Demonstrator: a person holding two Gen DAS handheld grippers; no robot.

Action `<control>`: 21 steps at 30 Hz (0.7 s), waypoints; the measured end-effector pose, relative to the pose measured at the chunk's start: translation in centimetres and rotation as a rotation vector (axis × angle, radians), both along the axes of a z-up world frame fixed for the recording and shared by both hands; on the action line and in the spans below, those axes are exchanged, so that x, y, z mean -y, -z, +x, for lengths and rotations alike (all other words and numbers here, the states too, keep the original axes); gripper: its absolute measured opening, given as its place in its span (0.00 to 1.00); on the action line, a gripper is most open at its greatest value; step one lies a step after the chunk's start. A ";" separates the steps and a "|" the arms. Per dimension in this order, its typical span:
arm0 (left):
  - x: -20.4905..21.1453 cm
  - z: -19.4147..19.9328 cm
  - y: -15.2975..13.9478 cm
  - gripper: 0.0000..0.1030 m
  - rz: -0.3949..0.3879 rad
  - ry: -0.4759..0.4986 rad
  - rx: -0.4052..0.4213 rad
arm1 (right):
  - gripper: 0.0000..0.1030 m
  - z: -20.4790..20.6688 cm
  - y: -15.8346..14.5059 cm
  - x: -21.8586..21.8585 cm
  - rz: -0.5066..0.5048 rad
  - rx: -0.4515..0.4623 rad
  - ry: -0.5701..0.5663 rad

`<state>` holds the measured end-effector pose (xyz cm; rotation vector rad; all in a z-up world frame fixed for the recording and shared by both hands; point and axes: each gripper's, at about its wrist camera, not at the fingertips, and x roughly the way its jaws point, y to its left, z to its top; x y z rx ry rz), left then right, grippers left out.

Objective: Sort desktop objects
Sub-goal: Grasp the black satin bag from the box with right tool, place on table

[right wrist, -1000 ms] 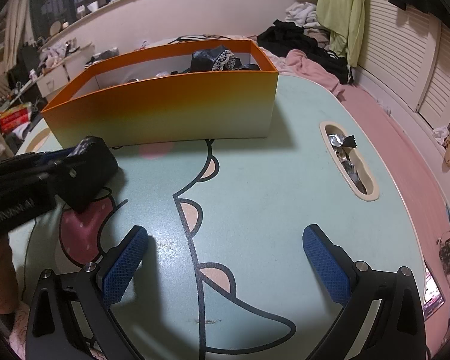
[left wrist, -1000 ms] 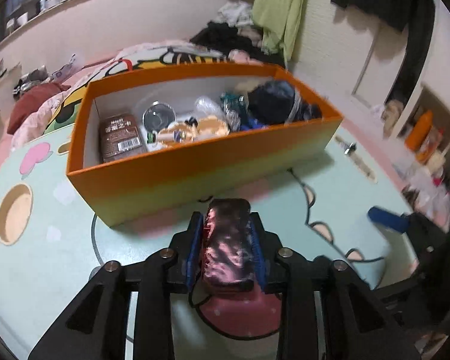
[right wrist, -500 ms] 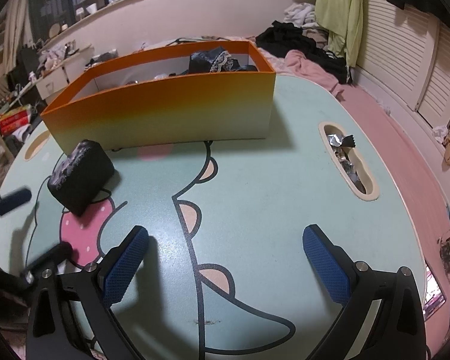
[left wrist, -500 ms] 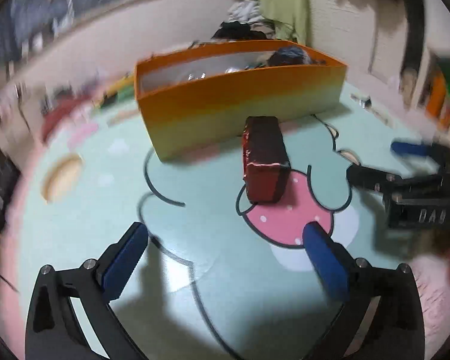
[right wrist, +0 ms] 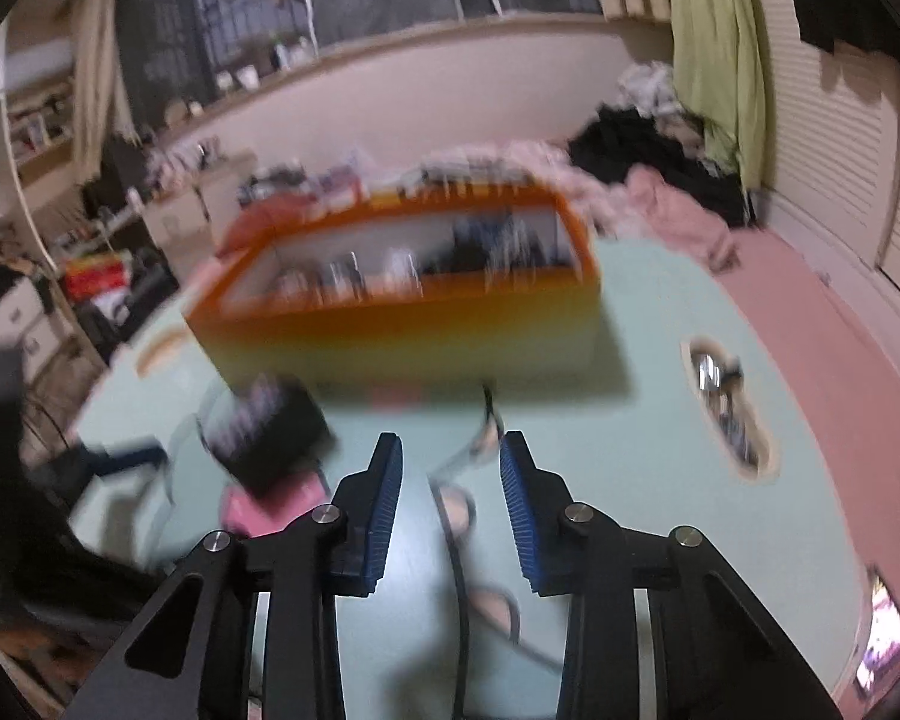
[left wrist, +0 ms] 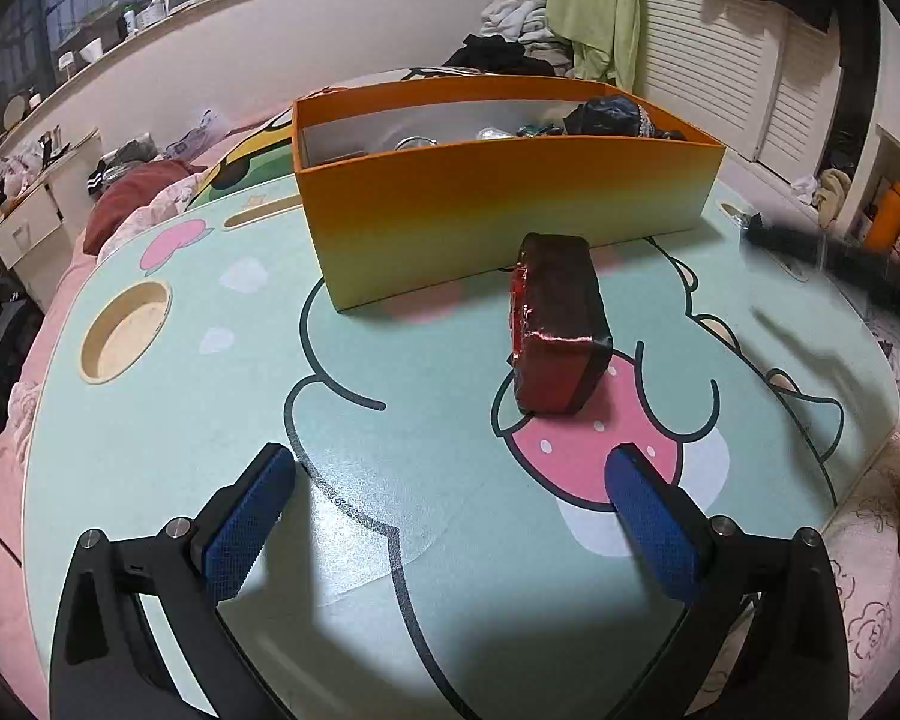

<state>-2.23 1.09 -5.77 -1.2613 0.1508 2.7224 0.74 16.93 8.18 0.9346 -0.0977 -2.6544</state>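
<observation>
A dark red foil-wrapped block (left wrist: 555,324) lies on the cartoon table mat just in front of the orange box (left wrist: 498,204), which holds several small objects. My left gripper (left wrist: 450,516) is open and empty, pulled back from the block. In the blurred right wrist view the block (right wrist: 267,429) sits left of my right gripper (right wrist: 450,480), whose jaws are narrowed with a small gap and hold nothing. The orange box (right wrist: 402,324) stands beyond it.
A round hole (left wrist: 126,333) is cut in the table at the left. An oval slot with small metal items (right wrist: 729,408) is at the right. A bed with clothes lies behind the box. The table edge runs near on the right.
My left gripper let go of the block, opened wide and drew back. My right gripper narrowed its jaws and is moving, blurring its view.
</observation>
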 end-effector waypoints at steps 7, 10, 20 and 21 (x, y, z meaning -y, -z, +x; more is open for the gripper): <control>0.4 -0.1 0.6 1.00 0.001 0.000 -0.002 | 0.33 -8.0 -5.6 -2.1 0.112 0.026 0.038; 0.2 -0.1 0.5 1.00 0.001 0.001 -0.001 | 0.33 -10.4 -5.8 -0.4 0.177 0.060 -0.013; 0.8 0.8 -1.4 1.00 -0.006 0.008 -0.012 | 0.25 -14.6 -0.4 3.9 0.288 0.114 0.019; 0.7 1.0 -1.6 1.00 -0.007 0.008 -0.012 | 0.25 -14.0 -0.8 3.5 0.245 0.083 0.027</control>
